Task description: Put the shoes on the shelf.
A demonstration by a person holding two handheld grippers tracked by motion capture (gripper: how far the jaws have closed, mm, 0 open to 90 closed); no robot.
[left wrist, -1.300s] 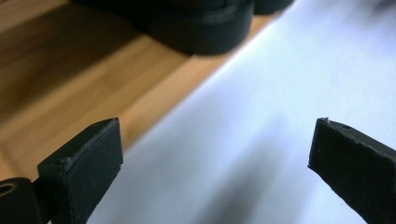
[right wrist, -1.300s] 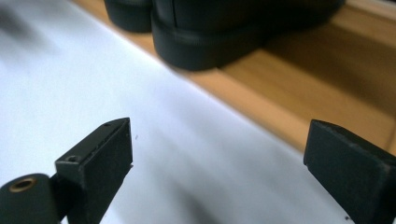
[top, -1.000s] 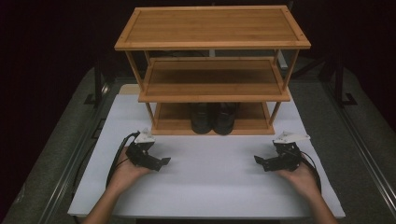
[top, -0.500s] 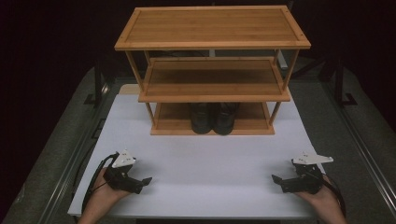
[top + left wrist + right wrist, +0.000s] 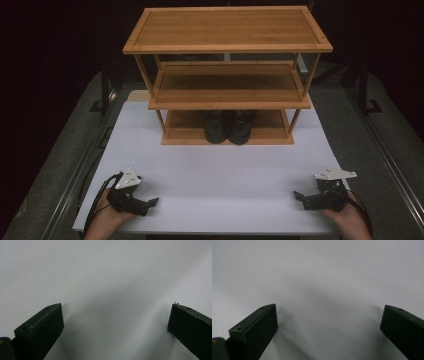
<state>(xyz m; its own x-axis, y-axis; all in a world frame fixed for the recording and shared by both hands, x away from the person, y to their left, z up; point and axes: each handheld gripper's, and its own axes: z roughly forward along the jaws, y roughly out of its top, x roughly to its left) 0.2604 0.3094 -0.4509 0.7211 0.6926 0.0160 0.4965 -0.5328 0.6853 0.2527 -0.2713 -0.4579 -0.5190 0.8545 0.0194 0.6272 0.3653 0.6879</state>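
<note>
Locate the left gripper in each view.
High view: left gripper, bottom left, at the white board's near edge.
Left gripper view: its jaws rise from both bottom corners, open.
Right gripper view: the jaws there belong to the right gripper.
Shared landmark: the white board.

Black shoes on a bamboo rack.
The pair of shoes (image 5: 229, 127) is set upright, side by side, centred on the rack's (image 5: 227, 41) lowest shelf.
</note>
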